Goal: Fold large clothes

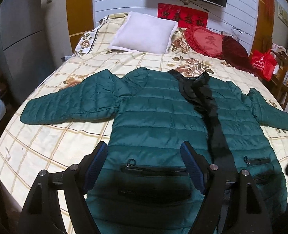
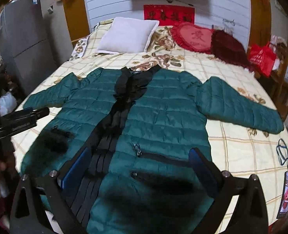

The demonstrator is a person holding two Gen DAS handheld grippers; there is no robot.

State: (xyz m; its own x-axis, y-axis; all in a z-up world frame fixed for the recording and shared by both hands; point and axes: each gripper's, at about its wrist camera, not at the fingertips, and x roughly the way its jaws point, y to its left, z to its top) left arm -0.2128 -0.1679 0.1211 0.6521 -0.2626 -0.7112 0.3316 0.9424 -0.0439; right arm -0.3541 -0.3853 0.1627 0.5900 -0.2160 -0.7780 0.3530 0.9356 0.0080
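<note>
left claw (image 1: 144,167): spread wide, empty | right claw (image 2: 142,167): spread wide, empty | over jacket (image 1: 159,120)

The green puffer jacket (image 1: 155,120) is showing a quilted, slightly glossy synthetic shell, its black lining (image 1: 218,136) looking matt along the open front. The bedsheet (image 1: 52,140) is lying as smooth printed cloth. The white pillow (image 1: 144,33) is looking soft and matt, and the heart-shaped cushion (image 1: 206,39) is showing ruffled red fabric. The left gripper (image 1: 144,165) is showing matt black plastic with ribbed blue pads (image 1: 97,163) and metal bolts. The phone (image 2: 285,193) screen is gleaming glossy.
</note>
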